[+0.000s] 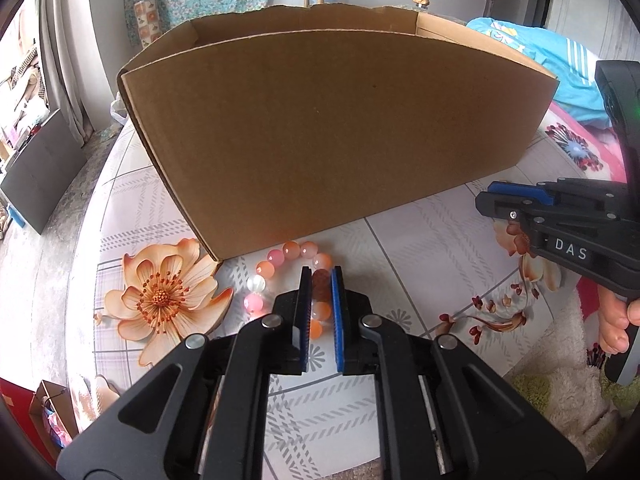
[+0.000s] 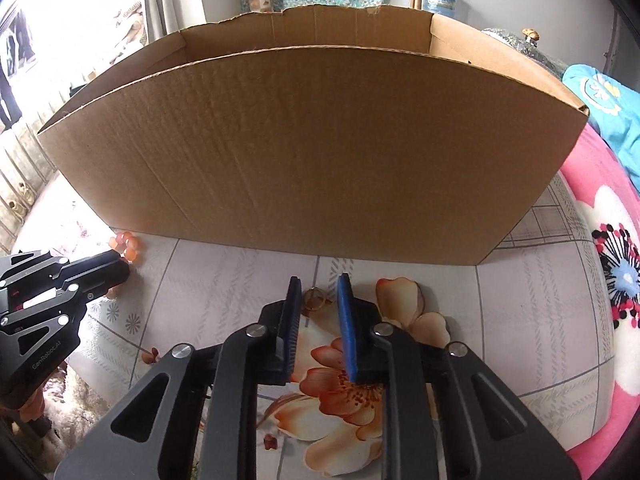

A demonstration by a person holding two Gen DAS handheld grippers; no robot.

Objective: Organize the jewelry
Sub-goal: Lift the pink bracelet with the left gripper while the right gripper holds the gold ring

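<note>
A bracelet (image 1: 290,250) of pink and orange beads lies on the flowered cloth just in front of a big cardboard box (image 1: 340,128). My left gripper (image 1: 321,276) is shut on it, with a brown bead pinched between the blue pads. In the right wrist view a small gold ring (image 2: 316,300) rests on the cloth between the blue pads of my right gripper (image 2: 319,282), which sit close against its sides. The right gripper (image 1: 486,200) shows at the right edge of the left wrist view. The left gripper (image 2: 120,264) and a few beads (image 2: 128,242) appear at the left of the right wrist view.
The box (image 2: 320,152) stands open-topped right behind both grippers, its inside hidden. A pink flowered blanket (image 2: 600,240) and blue clothing (image 1: 560,60) lie to the right. A person's hand (image 1: 616,320) holds the right gripper's handle. The table edge falls away at left.
</note>
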